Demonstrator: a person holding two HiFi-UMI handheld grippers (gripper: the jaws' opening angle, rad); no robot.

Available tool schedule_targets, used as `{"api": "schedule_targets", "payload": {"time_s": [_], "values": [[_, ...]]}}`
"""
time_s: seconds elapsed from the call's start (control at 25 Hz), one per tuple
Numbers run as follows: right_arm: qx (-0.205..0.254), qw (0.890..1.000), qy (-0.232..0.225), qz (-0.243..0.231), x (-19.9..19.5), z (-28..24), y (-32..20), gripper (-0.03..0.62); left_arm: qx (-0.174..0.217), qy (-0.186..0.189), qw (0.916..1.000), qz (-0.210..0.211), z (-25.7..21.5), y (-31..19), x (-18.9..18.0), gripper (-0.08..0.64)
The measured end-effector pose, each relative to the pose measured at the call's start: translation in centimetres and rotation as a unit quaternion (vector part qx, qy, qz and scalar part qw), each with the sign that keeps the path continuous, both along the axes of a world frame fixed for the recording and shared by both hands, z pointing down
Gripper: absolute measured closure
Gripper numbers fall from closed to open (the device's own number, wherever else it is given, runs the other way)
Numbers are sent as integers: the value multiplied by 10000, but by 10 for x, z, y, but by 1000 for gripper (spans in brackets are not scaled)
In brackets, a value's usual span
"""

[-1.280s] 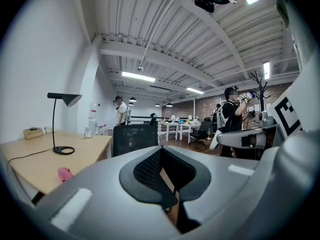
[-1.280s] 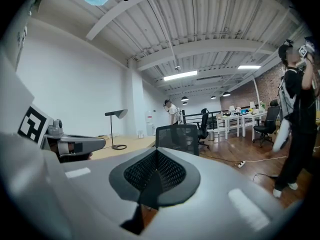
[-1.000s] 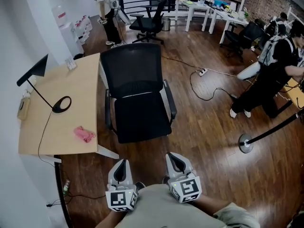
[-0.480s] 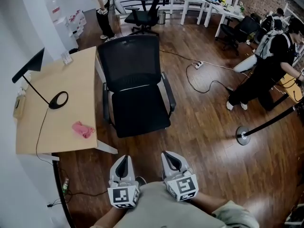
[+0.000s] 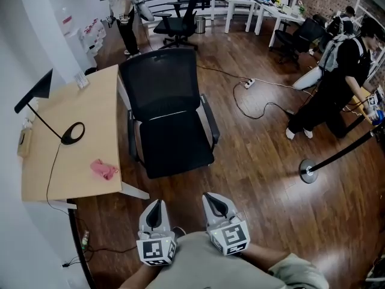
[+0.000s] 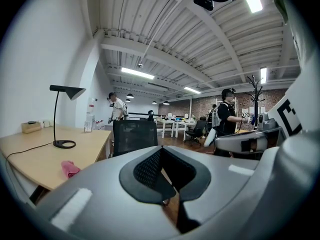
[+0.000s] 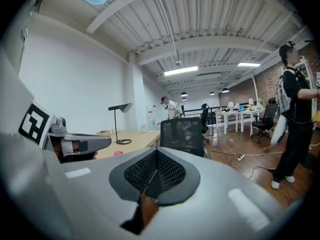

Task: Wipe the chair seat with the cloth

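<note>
Cloth (image 5: 104, 169) lies on desk (image 5: 90, 113), w/ chair (image 5: 174, 146) just beside.

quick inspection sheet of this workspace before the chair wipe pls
surface: wooden desk beside black chair; chair seat bare
job's things: pink cloth crumpled on the desk, untouched
clutter: desk lamp, small box on the desk
tools: left tool and right tool shut, empty, short of the chair
cables: lamp cord across desk; power strip with cable on floor
surroundings: person standing right, second person far back; stanchion base
</note>
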State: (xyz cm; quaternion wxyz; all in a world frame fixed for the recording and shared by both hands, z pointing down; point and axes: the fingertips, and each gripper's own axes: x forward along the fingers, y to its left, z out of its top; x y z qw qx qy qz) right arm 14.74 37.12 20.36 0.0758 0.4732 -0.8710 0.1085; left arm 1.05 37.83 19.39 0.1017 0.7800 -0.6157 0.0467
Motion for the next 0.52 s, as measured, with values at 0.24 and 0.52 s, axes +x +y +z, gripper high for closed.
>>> {"api": "schedule_targets", "payload": {"time_s": [0.24, 0.52], "values": [[-44, 10000, 20, 1, 8, -1, -2, 592, 11, -34, 10000, 15, -1, -1, 9, 555], [-6, 10000, 16, -17, 10, 2, -6, 592, 36, -52, 10000, 12, 1, -4, 11, 555]]}}
